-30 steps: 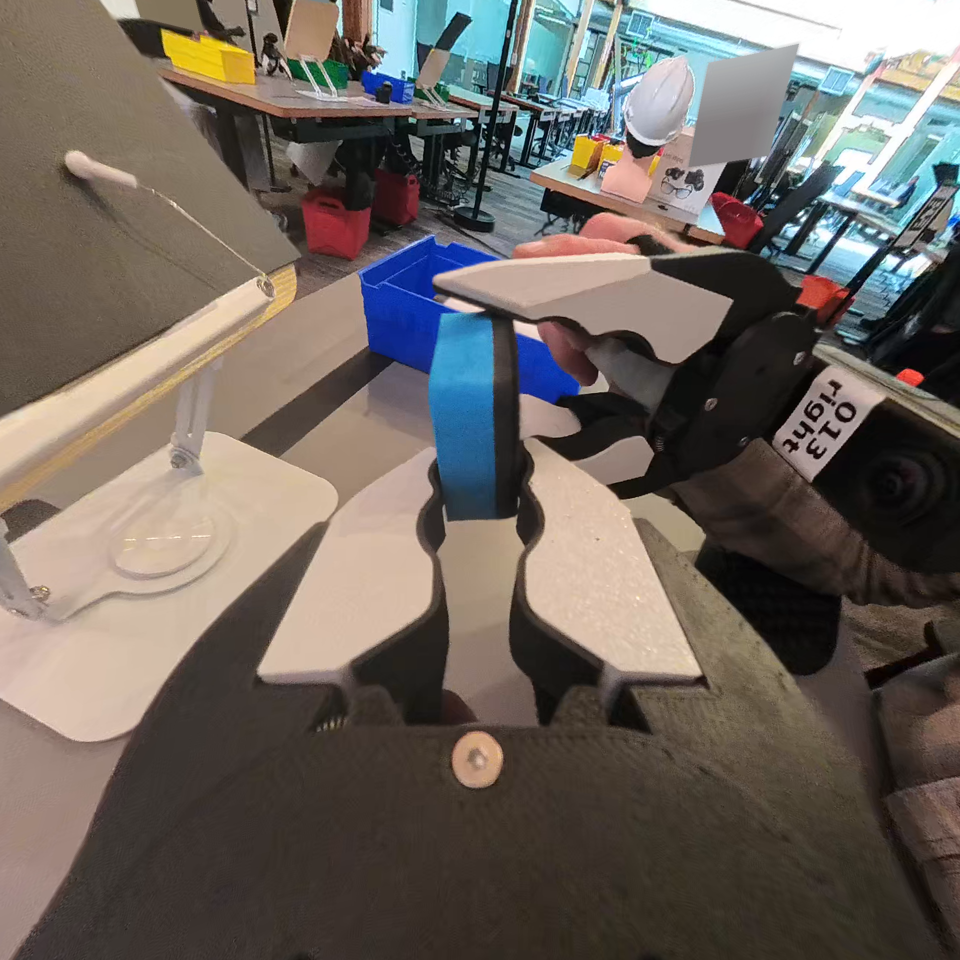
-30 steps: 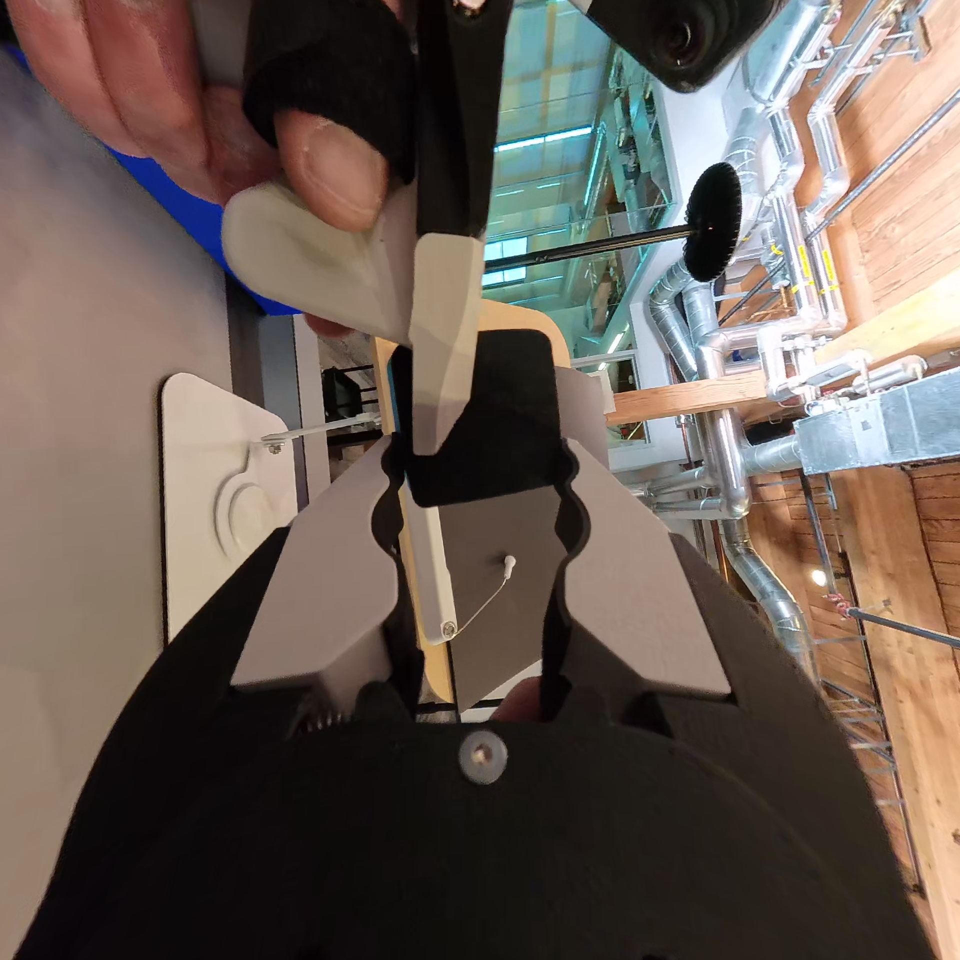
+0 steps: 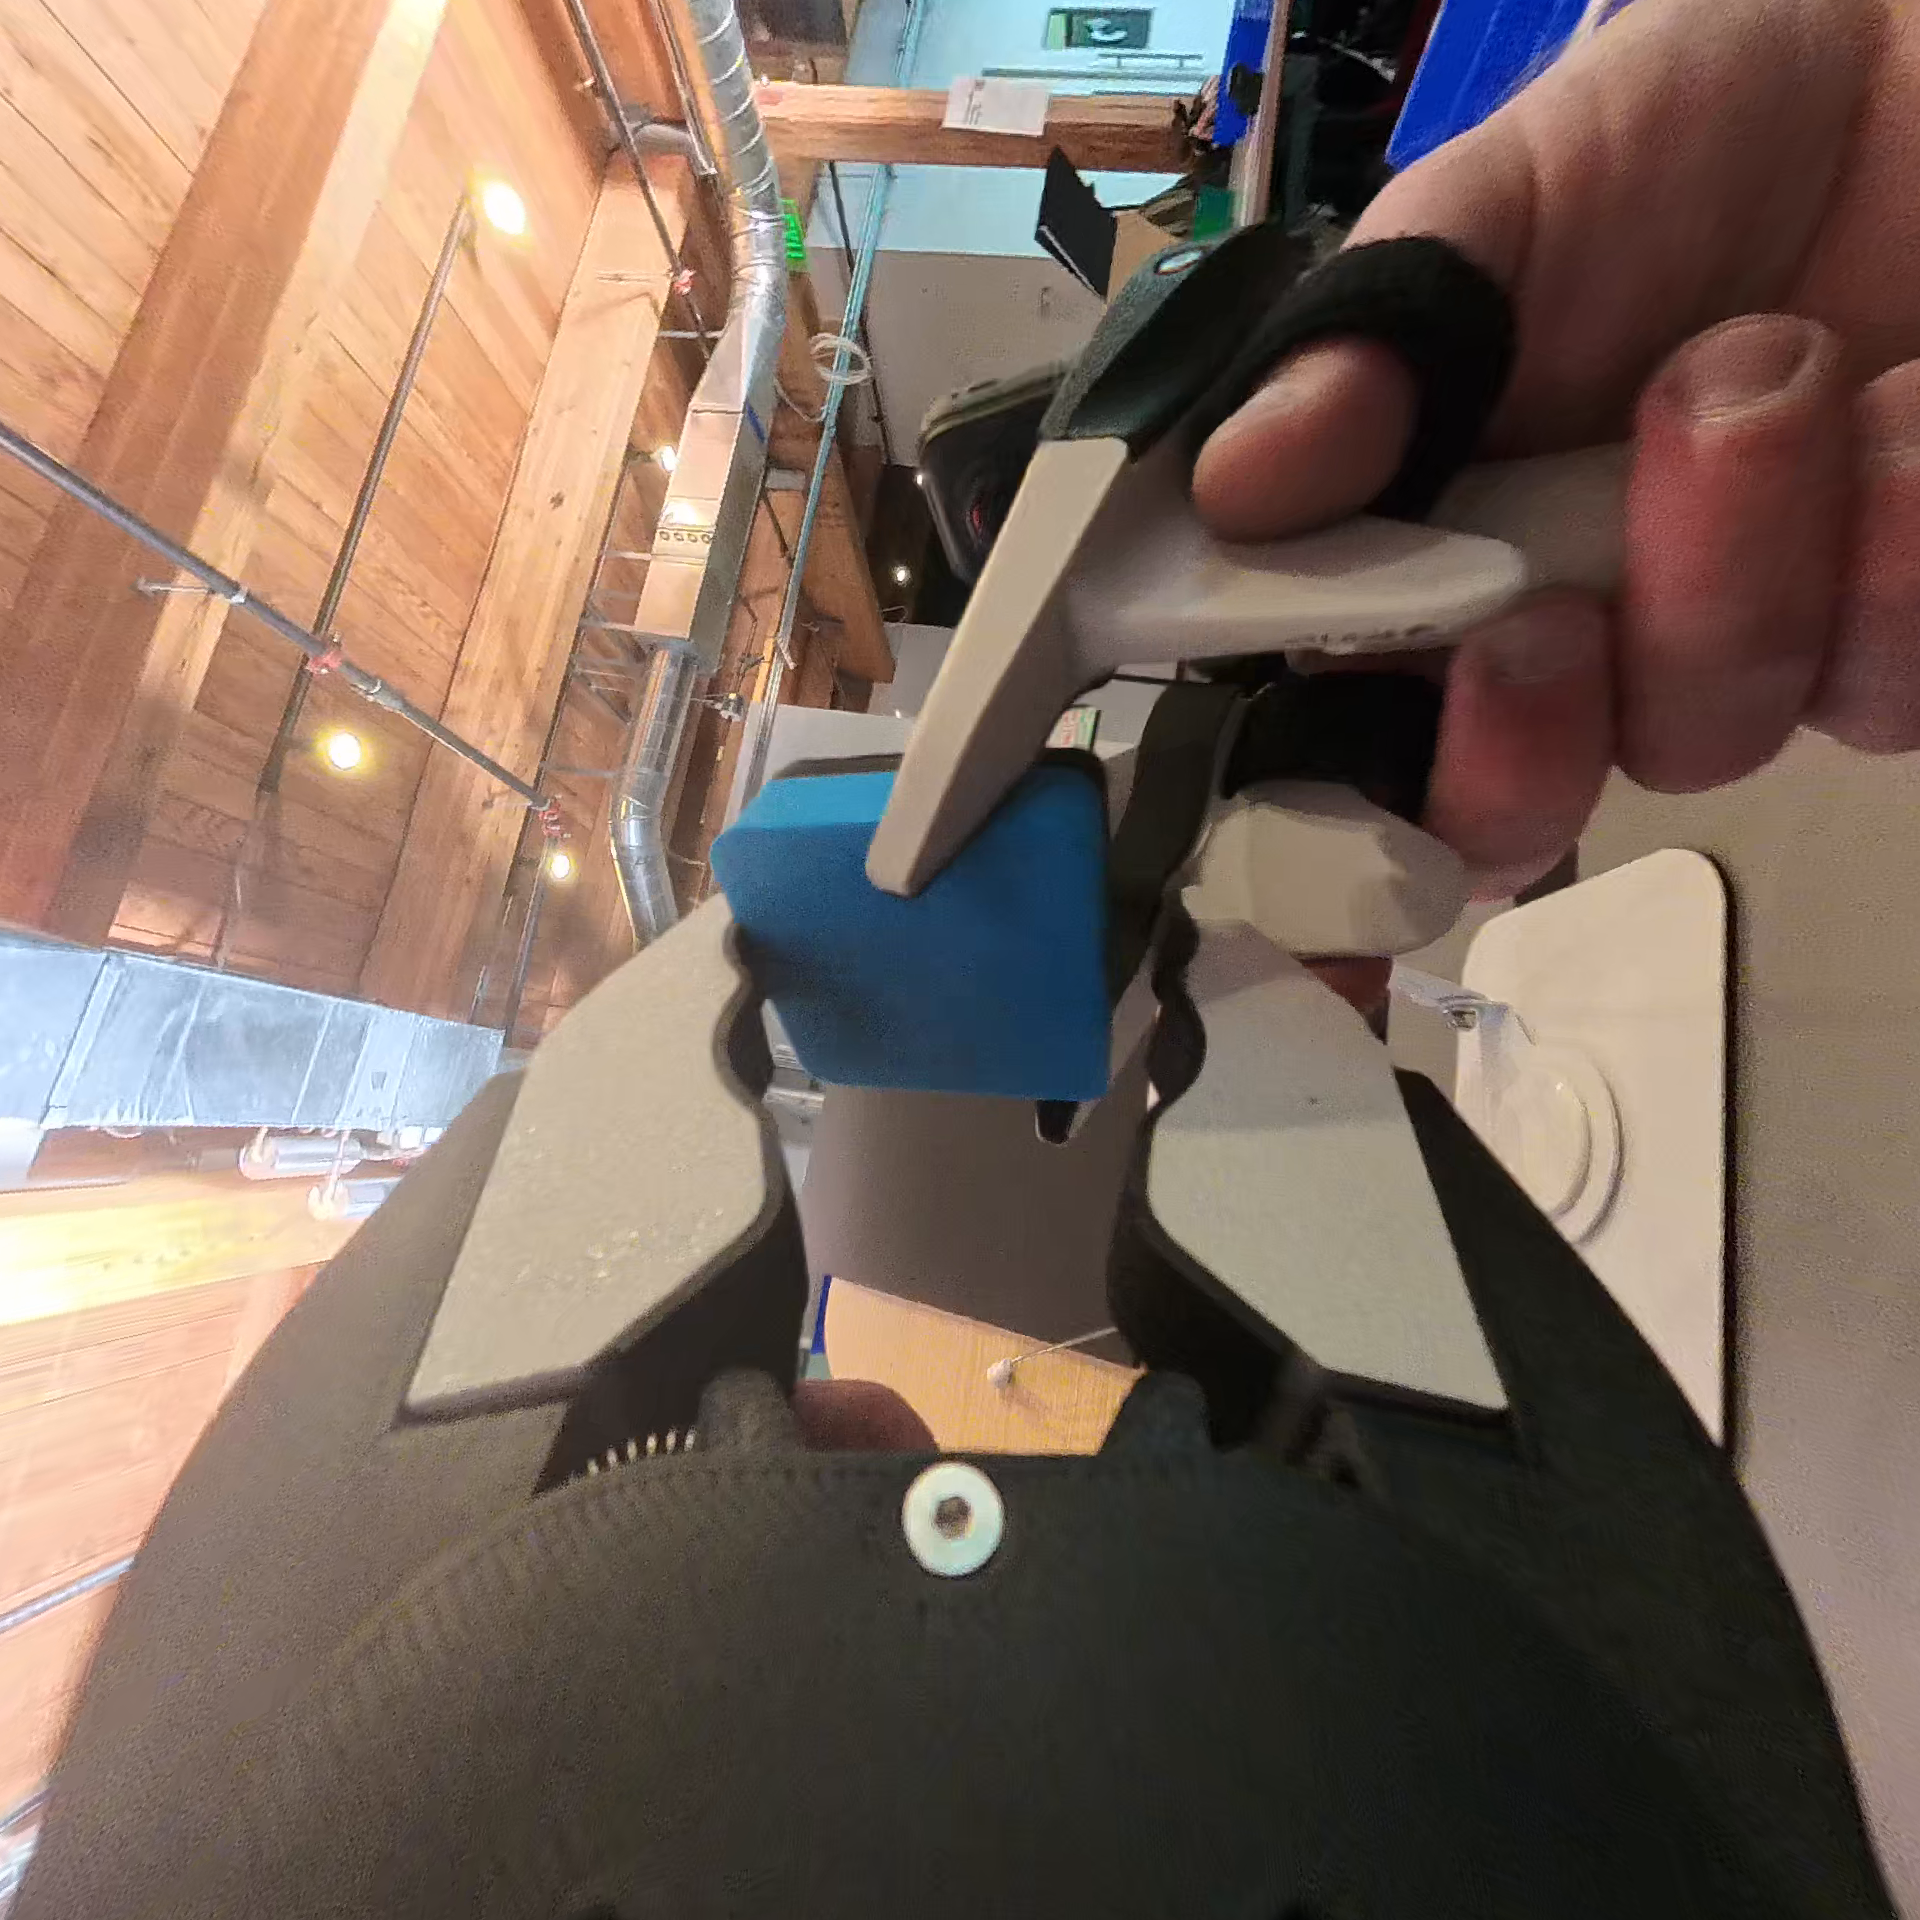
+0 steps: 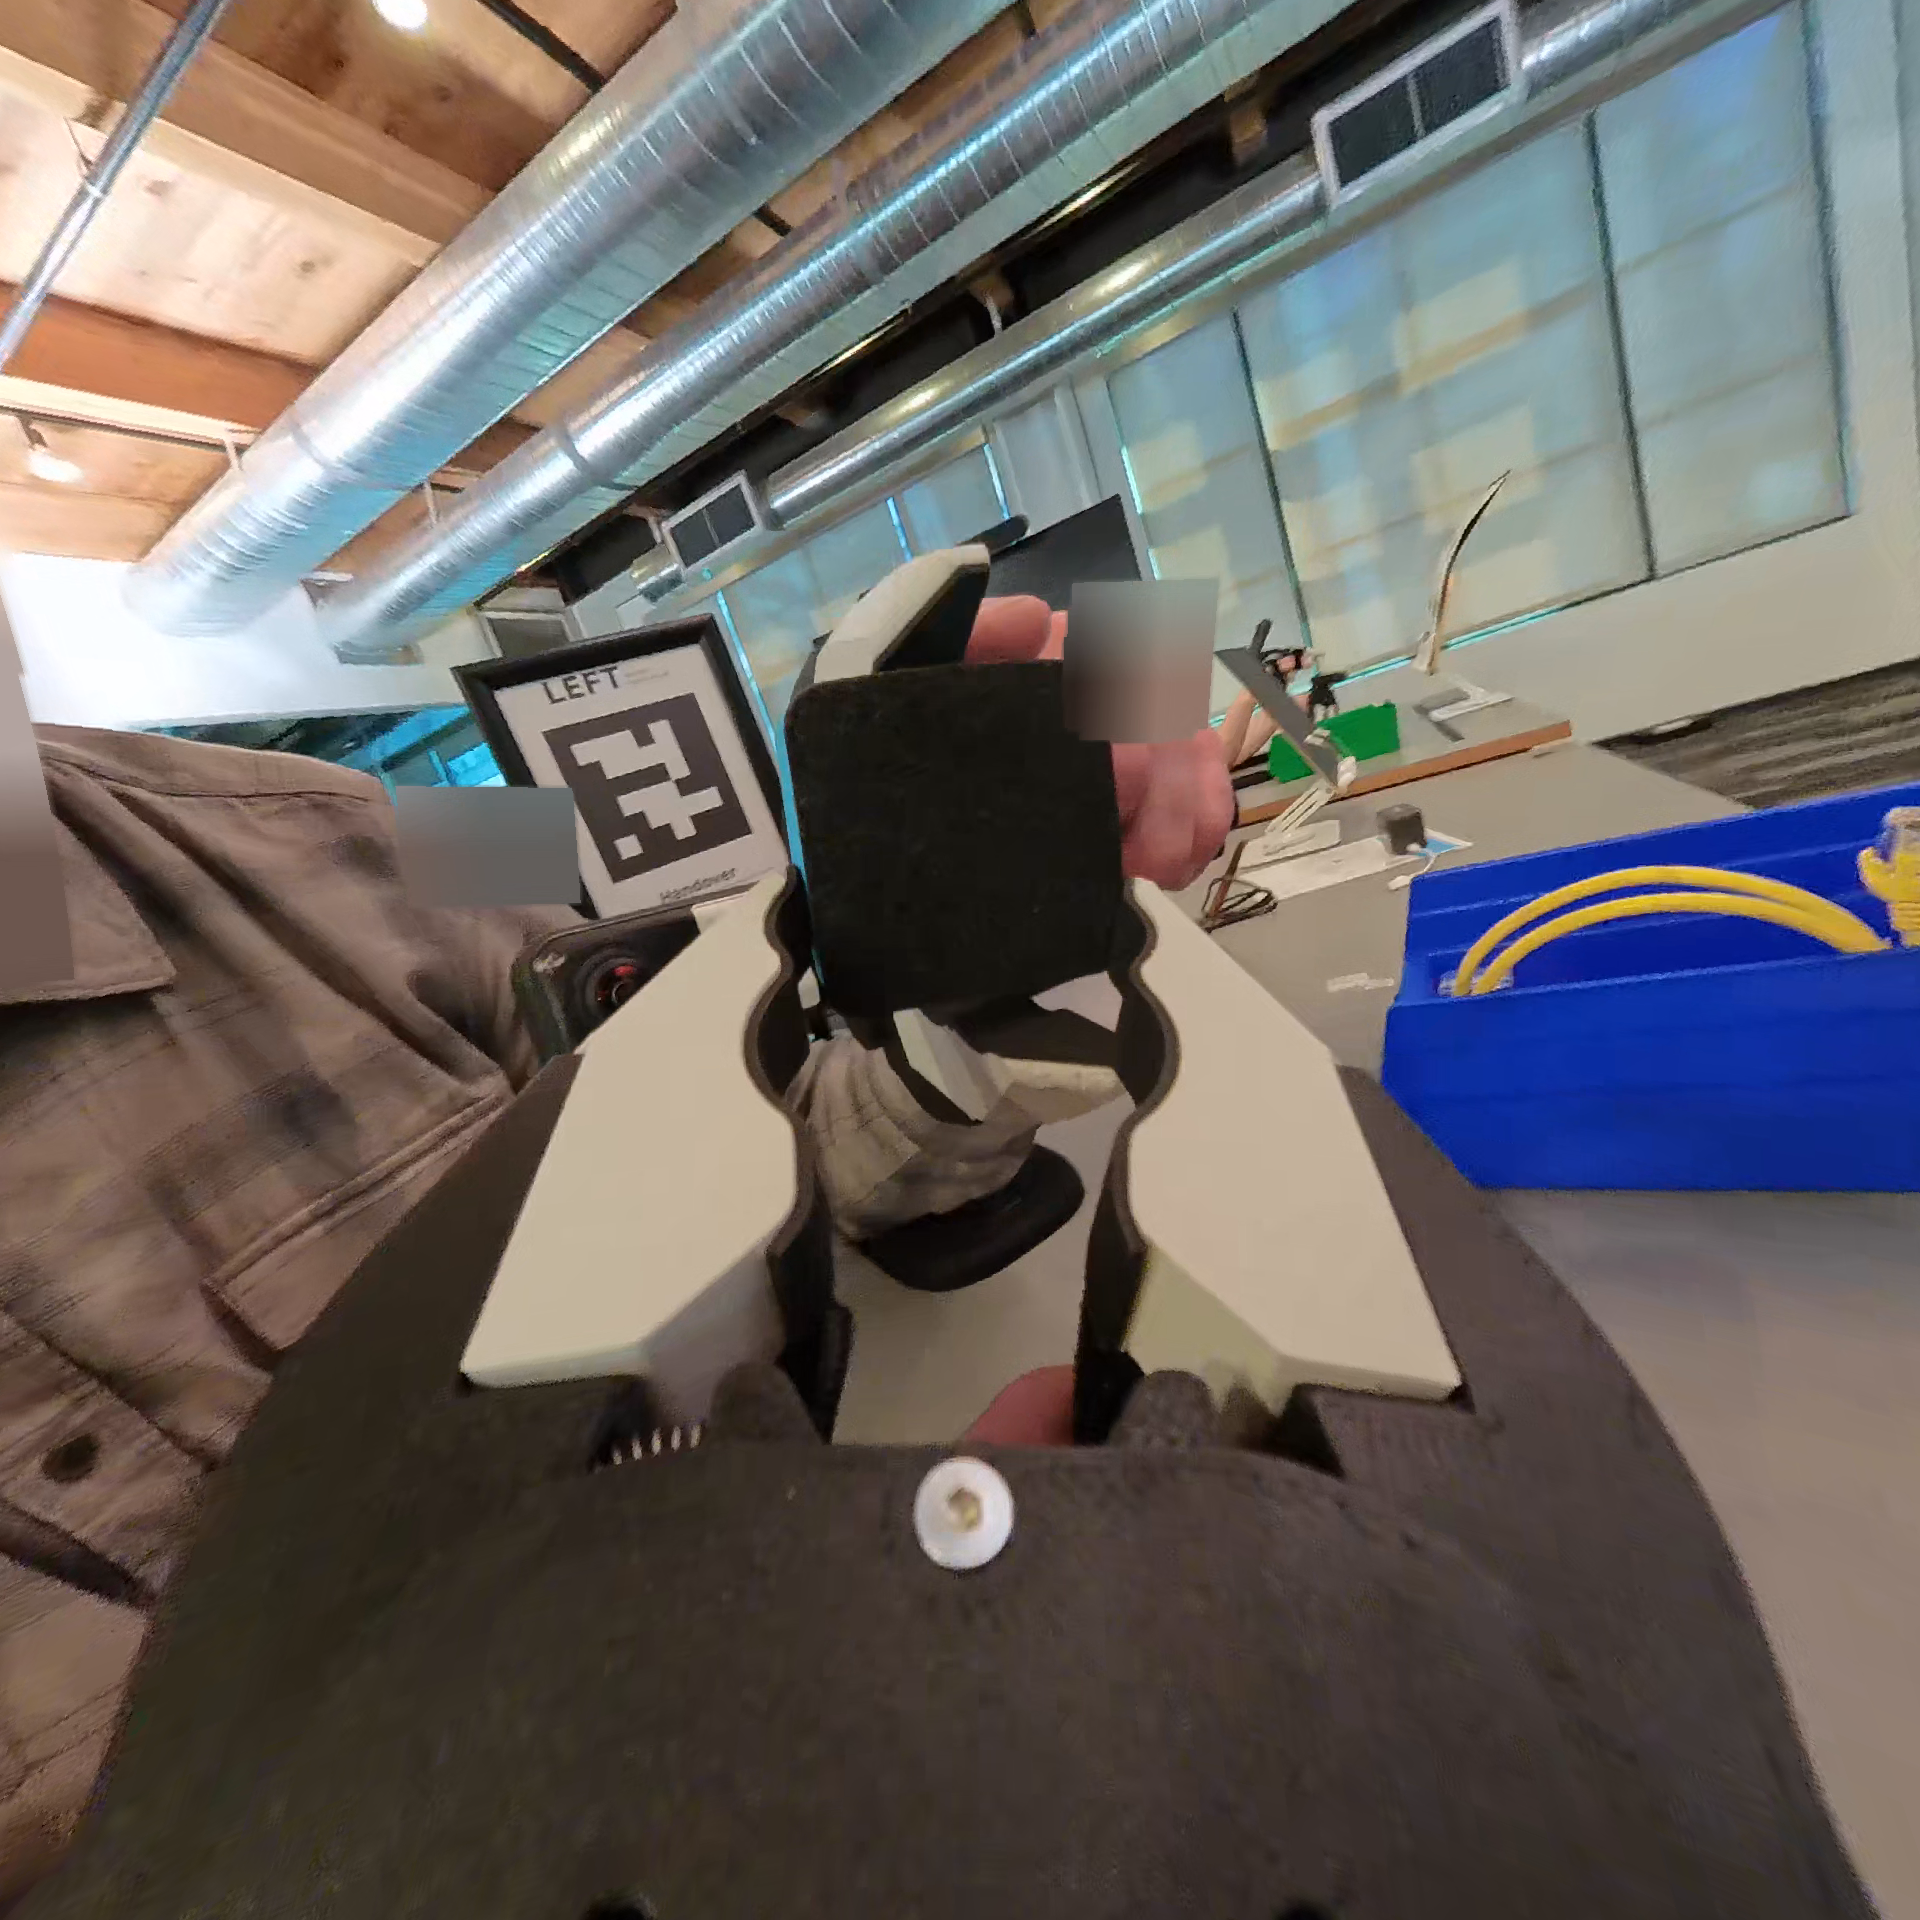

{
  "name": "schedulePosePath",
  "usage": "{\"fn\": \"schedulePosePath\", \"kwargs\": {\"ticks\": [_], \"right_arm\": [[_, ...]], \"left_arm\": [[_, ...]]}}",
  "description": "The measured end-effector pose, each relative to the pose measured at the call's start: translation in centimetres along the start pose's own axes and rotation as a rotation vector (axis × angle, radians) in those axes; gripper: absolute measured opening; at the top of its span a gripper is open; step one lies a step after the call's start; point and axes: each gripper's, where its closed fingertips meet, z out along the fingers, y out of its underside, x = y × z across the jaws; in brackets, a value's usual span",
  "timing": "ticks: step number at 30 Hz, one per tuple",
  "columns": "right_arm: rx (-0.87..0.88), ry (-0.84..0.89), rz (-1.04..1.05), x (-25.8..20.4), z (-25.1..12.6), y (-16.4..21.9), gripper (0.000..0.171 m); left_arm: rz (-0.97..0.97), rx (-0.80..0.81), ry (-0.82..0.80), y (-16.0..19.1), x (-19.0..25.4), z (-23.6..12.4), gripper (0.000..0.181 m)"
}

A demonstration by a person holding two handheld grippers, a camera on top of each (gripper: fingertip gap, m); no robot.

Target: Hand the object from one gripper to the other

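- Left gripper [image 3: 951, 925]: claw now spread wide. A second ago we had it pinching the blue foam block with a black felt face [image 3: 935, 987] across its thin side. Now we see slivers of daylight between both fingers and the block's lower part. One blue corner sits just at the left fingertip, contact uncertain.
- Right gripper [image 4: 961, 914]: claw pressed against the two opposite edges of the black felt face, as we read its own view. It flanked that face a second ago as well. We judge it now carries the load alone.
- From the left wrist view, one pale finger of the right gripper lies across the blue foam. The person's hand [image 3: 1714, 468] is squeezing the handles behind it.
- Block is in the air between the two claws, clear of the grey table [image 4: 1662, 1351] and touching nothing else. The blue plastic bin [image 4: 1642, 1060] stands well apart, towards the table's right edge.
- Both cameras have swung sharply since the last look, and the left one now faces ceiling timber.
- Our reading is that the release is done and the handover is all but complete. What remains is for the left gripper to back straight off.
- Risk: that blue corner could snag the left fingertip on withdrawal.
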Motion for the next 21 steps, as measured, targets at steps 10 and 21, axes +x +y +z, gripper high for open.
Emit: {"fn": "schedulePosePath", "kwargs": {"ticks": [10,21], "right_arm": [[-0.017,0.222,-0.131,2.2,-0.8,-1.4,0.071],[-0.245,0.726,-0.367,5.4,-1.3,-2.4,0.043]], "left_arm": [[-0.223,-0.095,0.053,2.1,-0.7,0.0,0.06],[-0.02,-0.436,0.078,6.1,1.2,0.7,0.06]]}}
